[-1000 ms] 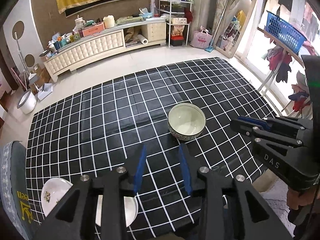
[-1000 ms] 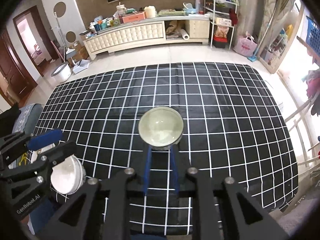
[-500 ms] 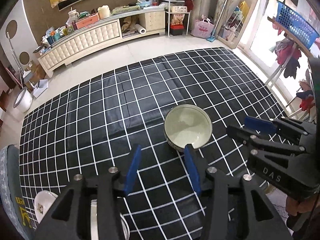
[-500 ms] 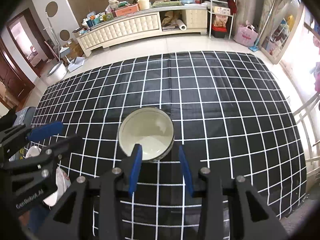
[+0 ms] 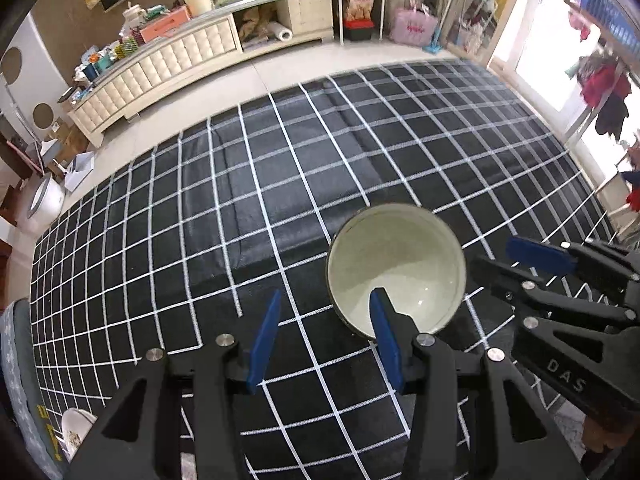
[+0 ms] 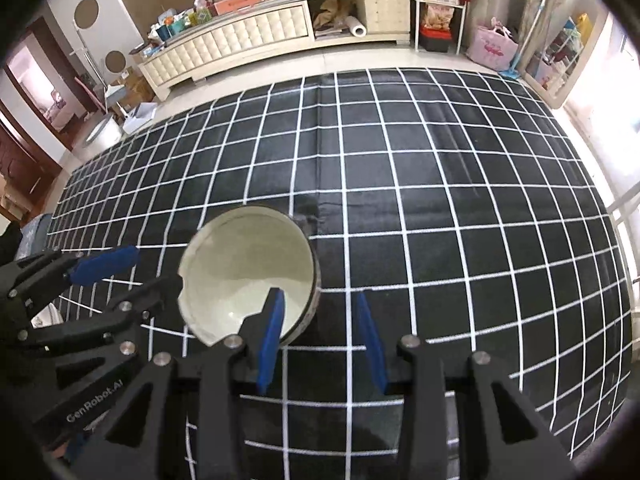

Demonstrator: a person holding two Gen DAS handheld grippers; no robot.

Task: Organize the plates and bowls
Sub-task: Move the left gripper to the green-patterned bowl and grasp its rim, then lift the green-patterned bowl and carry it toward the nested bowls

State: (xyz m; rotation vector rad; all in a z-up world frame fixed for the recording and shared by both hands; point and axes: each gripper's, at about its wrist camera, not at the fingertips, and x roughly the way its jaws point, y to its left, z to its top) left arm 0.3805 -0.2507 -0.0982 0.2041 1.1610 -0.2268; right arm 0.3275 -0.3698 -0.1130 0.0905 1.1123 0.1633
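Observation:
A pale green bowl (image 5: 394, 268) with a dark patterned outside stands upright on the black grid tablecloth (image 5: 248, 184). My left gripper (image 5: 326, 295) is open. Its right finger overlaps the bowl's near-left rim and its left finger stays outside the bowl. My right gripper (image 6: 319, 297) is open too, with its left finger over the bowl (image 6: 248, 264) at the near-right rim. Each wrist view shows the other gripper beside the bowl: the right gripper (image 5: 508, 258) and the left gripper (image 6: 140, 274). I cannot tell whether any pad touches the rim. A white plate (image 5: 76, 428) lies at the table's near-left corner.
The tablecloth (image 6: 440, 200) stretches bare behind and to the right of the bowl. A grey patterned chair cushion (image 5: 20, 368) sits off the table's left edge. Beyond the far edge are the tiled floor and a long cream cabinet (image 6: 256, 36) loaded with clutter.
Both grippers have come down and closer to the bowl, which now fills more of each view. Both pairs of jaws have widened. The bowl has not moved.

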